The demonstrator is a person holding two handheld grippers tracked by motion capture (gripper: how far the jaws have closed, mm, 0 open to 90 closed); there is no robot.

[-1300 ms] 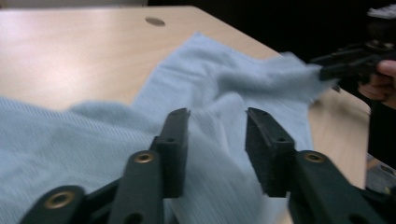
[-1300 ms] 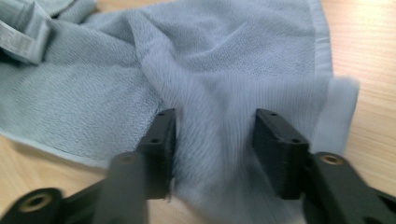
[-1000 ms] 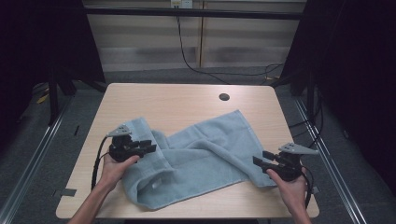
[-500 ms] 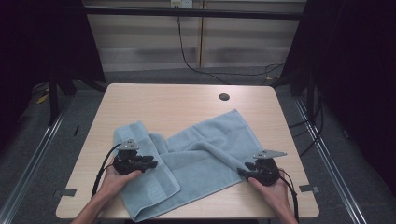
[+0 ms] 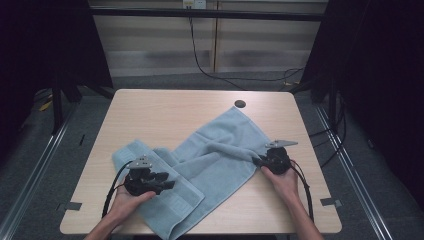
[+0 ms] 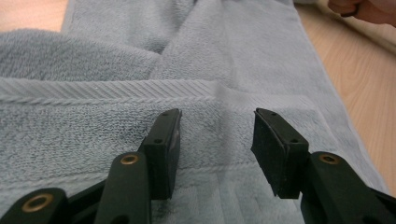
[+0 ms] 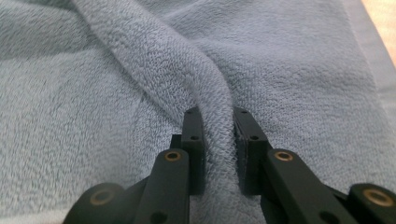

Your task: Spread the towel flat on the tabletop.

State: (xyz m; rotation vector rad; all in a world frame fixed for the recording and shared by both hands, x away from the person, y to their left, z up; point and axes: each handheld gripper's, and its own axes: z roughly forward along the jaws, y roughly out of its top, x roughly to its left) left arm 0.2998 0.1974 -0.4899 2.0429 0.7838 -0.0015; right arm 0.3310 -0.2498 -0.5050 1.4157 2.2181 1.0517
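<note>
A light blue towel (image 5: pixel 215 155) lies crumpled across the wooden table (image 5: pixel 165 115), running from the front left to the back right. My left gripper (image 5: pixel 167 181) rests over its front left part. In the left gripper view the left gripper (image 6: pixel 215 140) has just been opening; its jaws stand apart above the flat hemmed towel (image 6: pixel 116 65), holding nothing. My right gripper (image 5: pixel 257 161) is at the towel's right edge. In the right gripper view the right gripper (image 7: pixel 218 135) has just been closing, and its pads pinch a raised fold of towel (image 7: pixel 93 93).
A dark round hole (image 5: pixel 240 104) sits in the table near its back edge. Bare wood shows at the back left and along the right side. The other hand (image 6: pixel 364 7) appears at the top right of the left gripper view. Dark floor and cables surround the table.
The right gripper moved left onto the towel's edge and closed on a fold. The left gripper came nearer the front, the towel's left part now lies flat, and its jaws opened.
</note>
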